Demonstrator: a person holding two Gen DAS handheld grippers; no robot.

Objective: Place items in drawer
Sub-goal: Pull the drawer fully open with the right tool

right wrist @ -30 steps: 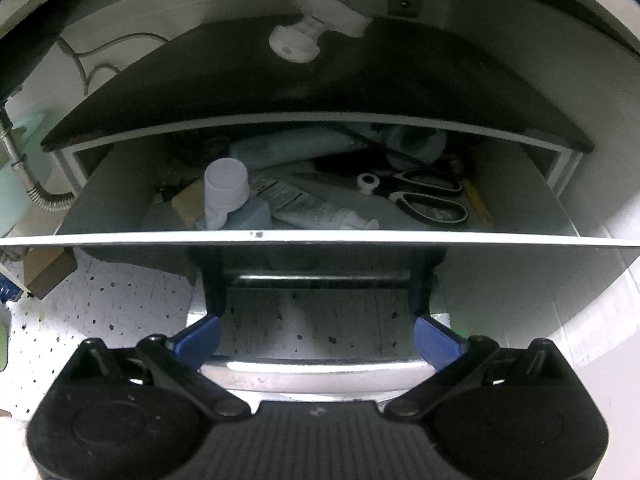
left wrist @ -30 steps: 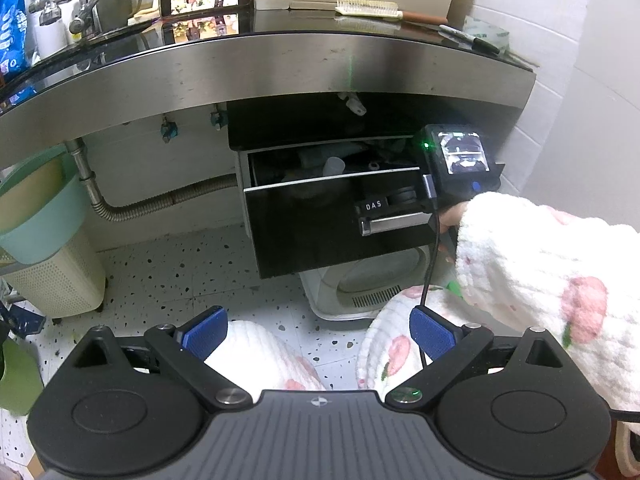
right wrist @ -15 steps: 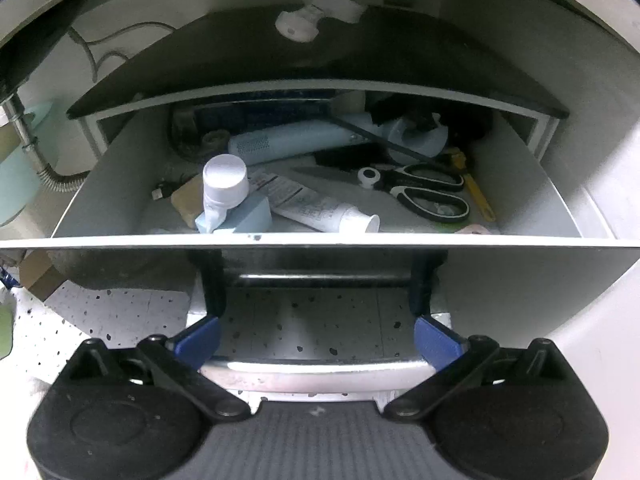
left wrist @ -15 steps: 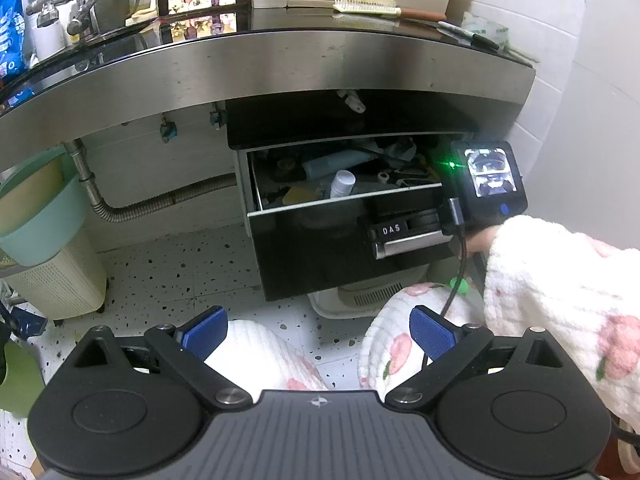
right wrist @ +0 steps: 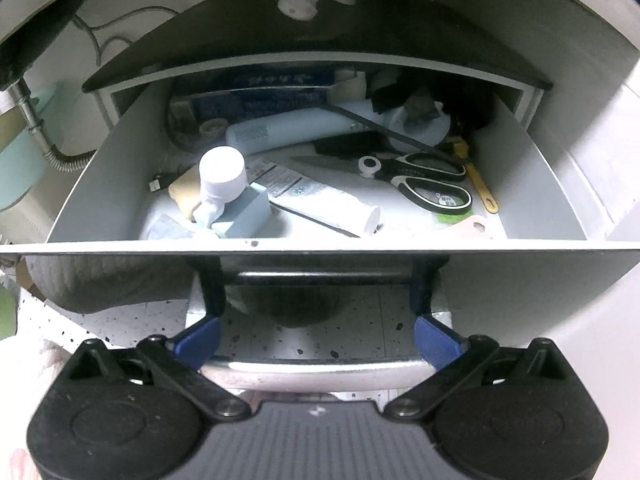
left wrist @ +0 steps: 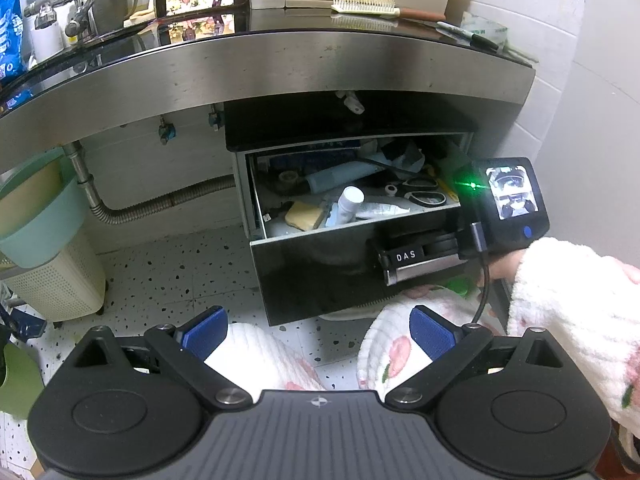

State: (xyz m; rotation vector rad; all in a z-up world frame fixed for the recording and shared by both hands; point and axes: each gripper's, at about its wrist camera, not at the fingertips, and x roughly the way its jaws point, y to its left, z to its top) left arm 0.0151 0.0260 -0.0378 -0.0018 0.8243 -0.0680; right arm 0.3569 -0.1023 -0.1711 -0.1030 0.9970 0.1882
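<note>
Drawer (left wrist: 320, 276) under the counter (left wrist: 280, 72) stands pulled out, black front facing the floor (left wrist: 168, 272).

Right gripper (right wrist: 316, 340): jaws spread wide, 2 blue pads either side of the drawer's metal handle (right wrist: 316, 372), nothing clamped that can be told.

Left gripper (left wrist: 318, 330): jaws wide apart, empty, held back from the drawer, which sits at 12 o'clock from it.

Inside the drawer: scissors (right wrist: 424, 180) at 2 o'clock, white bottle (right wrist: 222, 174) at 10 o'clock, tube (right wrist: 324, 200) between them, yellow sponge (left wrist: 304, 216).

Hairbrush (left wrist: 372, 5) and marker (left wrist: 468, 34) lie on the counter.
</note>
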